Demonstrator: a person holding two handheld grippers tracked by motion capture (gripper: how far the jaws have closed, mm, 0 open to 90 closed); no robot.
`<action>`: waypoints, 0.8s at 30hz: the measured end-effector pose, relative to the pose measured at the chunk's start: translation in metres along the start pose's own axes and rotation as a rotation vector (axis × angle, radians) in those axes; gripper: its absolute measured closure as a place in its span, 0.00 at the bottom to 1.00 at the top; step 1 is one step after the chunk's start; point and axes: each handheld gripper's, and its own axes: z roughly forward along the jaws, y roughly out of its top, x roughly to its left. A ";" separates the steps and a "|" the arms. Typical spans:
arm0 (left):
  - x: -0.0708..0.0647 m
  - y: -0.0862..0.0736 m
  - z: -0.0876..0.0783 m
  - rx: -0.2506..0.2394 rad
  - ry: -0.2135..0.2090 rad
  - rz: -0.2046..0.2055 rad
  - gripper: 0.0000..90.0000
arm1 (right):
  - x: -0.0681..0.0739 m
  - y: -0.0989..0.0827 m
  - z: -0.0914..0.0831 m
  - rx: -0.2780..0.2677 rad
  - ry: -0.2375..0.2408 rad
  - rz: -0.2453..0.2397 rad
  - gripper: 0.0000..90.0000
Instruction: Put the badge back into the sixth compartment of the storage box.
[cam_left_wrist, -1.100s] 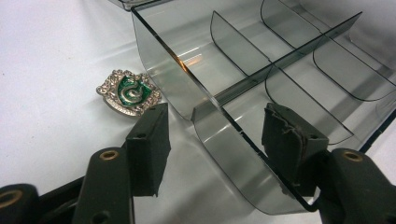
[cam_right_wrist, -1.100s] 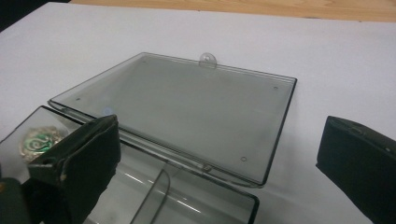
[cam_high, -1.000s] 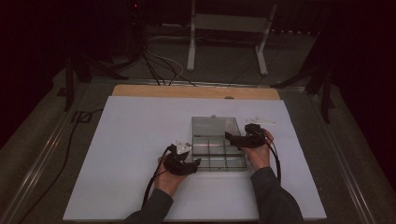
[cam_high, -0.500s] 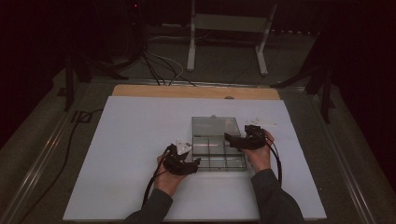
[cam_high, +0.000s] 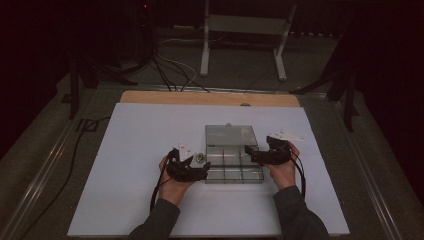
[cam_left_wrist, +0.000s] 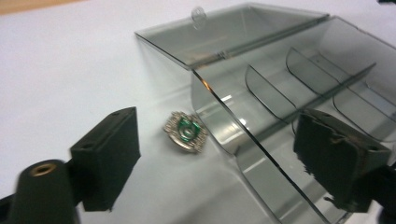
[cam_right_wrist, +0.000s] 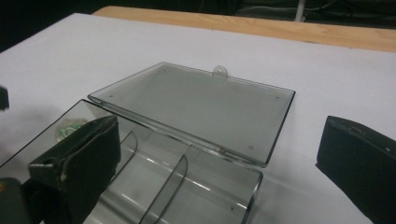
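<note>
A clear grey compartment box (cam_high: 234, 159) lies on the white board (cam_high: 130, 150), its lid (cam_right_wrist: 196, 105) folded back flat behind it. Just left of the box a small silver brooch with a green stone (cam_left_wrist: 187, 132) (cam_high: 200, 159) rests on the board. My left gripper (cam_high: 204, 171) (cam_left_wrist: 222, 128) hovers at the box's left end. Its jaws have just been opening and stand wide, gripping nothing; the brooch lies ahead of them, untouched. My right gripper (cam_high: 248, 152) (cam_right_wrist: 224, 135) stands open at the box's right end, with the box corner between its jaws and the pads clear of it.
A wooden strip (cam_high: 210, 97) runs along the board's far edge. Beyond it cables (cam_high: 170, 75) and a white metal stand (cam_high: 245, 45) sit on the dark floor. A black cable (cam_high: 85, 135) trails off the board's left side.
The left gripper has lifted slightly at the box's left end. The right hand has stayed where it was.
</note>
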 end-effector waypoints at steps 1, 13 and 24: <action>0.002 0.001 -0.002 -0.006 -0.002 0.004 0.10 | 0.000 -0.001 -0.002 -0.007 0.001 -0.002 0.00; 0.019 0.010 -0.020 -0.102 -0.028 0.013 0.01 | 0.002 -0.012 -0.034 -0.075 0.021 -0.055 0.00; 0.029 0.010 -0.021 -0.106 -0.037 0.005 0.01 | -0.002 -0.033 -0.061 -0.111 0.025 -0.066 0.00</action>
